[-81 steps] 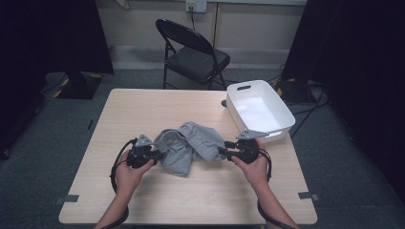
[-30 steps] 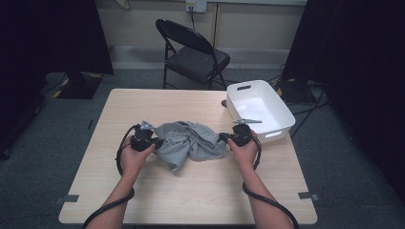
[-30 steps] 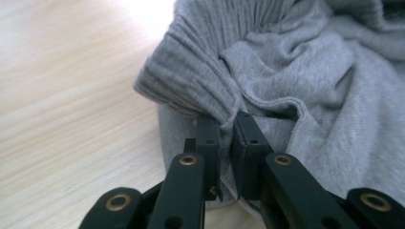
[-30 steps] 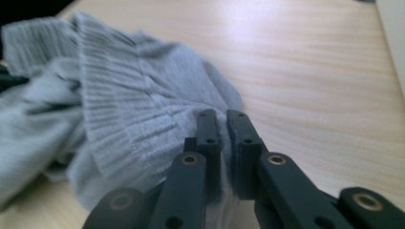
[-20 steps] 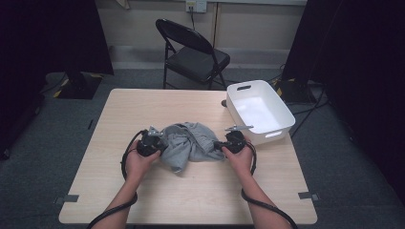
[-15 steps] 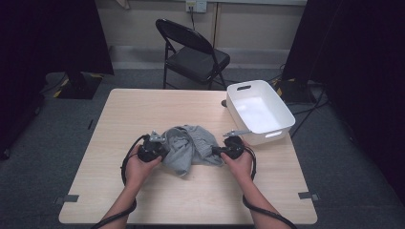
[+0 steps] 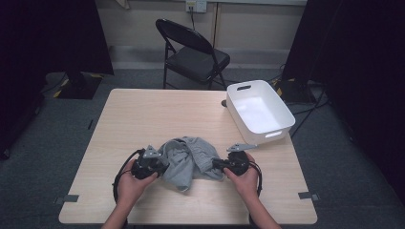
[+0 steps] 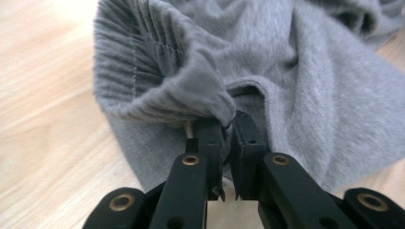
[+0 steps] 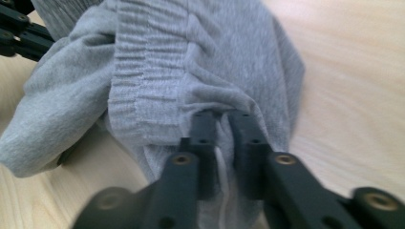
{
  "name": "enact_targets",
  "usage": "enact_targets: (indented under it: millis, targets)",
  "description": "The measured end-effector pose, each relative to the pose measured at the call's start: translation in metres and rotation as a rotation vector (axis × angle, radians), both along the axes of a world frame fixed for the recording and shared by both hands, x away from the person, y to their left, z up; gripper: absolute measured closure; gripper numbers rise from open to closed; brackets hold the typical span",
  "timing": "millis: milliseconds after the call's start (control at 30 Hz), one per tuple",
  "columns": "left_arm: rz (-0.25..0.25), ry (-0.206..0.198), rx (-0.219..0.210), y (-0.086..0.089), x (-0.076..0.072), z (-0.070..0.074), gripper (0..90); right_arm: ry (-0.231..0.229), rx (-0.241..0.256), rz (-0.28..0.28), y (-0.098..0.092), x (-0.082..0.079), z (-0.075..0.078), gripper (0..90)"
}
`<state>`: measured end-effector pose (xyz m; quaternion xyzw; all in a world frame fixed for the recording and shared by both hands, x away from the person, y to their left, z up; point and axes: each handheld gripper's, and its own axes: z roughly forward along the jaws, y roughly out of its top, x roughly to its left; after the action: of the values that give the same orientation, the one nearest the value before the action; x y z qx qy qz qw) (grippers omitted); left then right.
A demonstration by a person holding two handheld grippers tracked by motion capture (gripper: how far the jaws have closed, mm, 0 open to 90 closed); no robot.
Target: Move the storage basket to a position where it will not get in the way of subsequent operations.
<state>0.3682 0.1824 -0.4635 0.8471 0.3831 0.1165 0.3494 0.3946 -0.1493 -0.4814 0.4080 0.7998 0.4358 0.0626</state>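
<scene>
both claws pinch the grey garment (image 7: 188,161) at the near middle of the desk (image 7: 143,114): left claw (image 8: 228,126) on its ribbed band, right claw (image 9: 222,125) on its other side. since a moment ago the hands have drawn together and nearer, so the cloth bunches; probably a fold is underway.

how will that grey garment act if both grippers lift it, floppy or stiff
Probably floppy: the grey garment lies bunched in soft folds between the left gripper and right gripper. It looks like a thick knit with a ribbed band, so likely to sag between the jaws. The fabric is pinched tight, so slipping seems unlikely.
</scene>
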Motion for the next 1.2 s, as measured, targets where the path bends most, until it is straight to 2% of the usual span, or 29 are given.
enact_targets:
  millis: [33, 100, 167, 233, 267, 467, 533, 600, 700, 733, 767, 800, 867, 900, 1033, 1133, 1200]
  targets:
    - [0.001, -0.007, 0.001, 0.002, 0.000, 0.003, 84.1, -0.018, -0.010, 0.000, 0.000, -0.001, 0.004, 75.9]
    - [0.003, -0.015, -0.003, 0.004, 0.000, 0.007, 84.0, -0.041, -0.006, 0.021, 0.000, -0.001, 0.011, 70.1]
    - [0.006, -0.020, -0.007, 0.005, 0.001, 0.010, 84.0, -0.081, -0.037, 0.032, 0.003, -0.002, 0.018, 62.6]
    - [0.003, -0.027, -0.005, 0.006, 0.004, 0.012, 83.9, -0.102, -0.034, 0.043, 0.006, -0.001, 0.022, 58.9]
    - [0.010, -0.023, -0.024, 0.005, 0.004, 0.011, 83.9, -0.126, -0.026, 0.065, 0.009, -0.002, 0.025, 59.3]
    - [0.003, -0.030, -0.021, 0.002, 0.008, 0.013, 83.7, -0.132, -0.038, 0.165, 0.030, -0.006, 0.024, 50.3]
    - [0.004, -0.029, -0.028, 0.001, 0.008, 0.014, 83.8, -0.126, -0.071, 0.187, 0.037, -0.006, 0.020, 45.7]
    - [0.006, -0.030, -0.032, 0.001, 0.009, 0.014, 83.7, -0.135, -0.120, 0.202, 0.042, -0.005, 0.015, 45.6]
    - [0.010, -0.027, -0.035, 0.002, 0.011, 0.014, 83.5, -0.138, -0.143, 0.192, 0.043, -0.003, 0.009, 48.3]
    - [0.012, -0.024, -0.038, 0.003, 0.011, 0.014, 83.5, -0.139, -0.150, 0.180, 0.043, -0.002, 0.007, 51.3]
    - [0.015, -0.027, -0.036, 0.004, 0.012, 0.014, 83.6, -0.137, -0.152, 0.174, 0.042, -0.002, 0.005, 58.1]
    - [0.017, -0.028, -0.036, 0.005, 0.013, 0.014, 83.5, -0.120, -0.140, 0.178, 0.041, -0.001, 0.005, 63.0]
    - [0.016, -0.031, -0.035, 0.008, 0.014, 0.014, 83.4, -0.109, -0.105, 0.166, 0.039, 0.000, 0.008, 67.3]
    - [0.018, -0.028, -0.043, 0.009, 0.014, 0.013, 83.3, -0.096, -0.070, 0.164, 0.036, 0.002, 0.012, 70.7]
    - [0.036, -0.029, -0.050, 0.015, 0.017, 0.013, 82.9, -0.065, 0.012, 0.141, 0.023, 0.009, 0.021, 75.6]
    - [0.041, -0.024, -0.052, 0.019, 0.019, 0.012, 82.5, -0.049, 0.091, 0.090, 0.008, 0.017, 0.028, 81.2]
    - [0.039, -0.022, -0.057, 0.020, 0.020, 0.011, 82.3, -0.045, 0.107, 0.060, 0.001, 0.024, 0.031, 83.6]
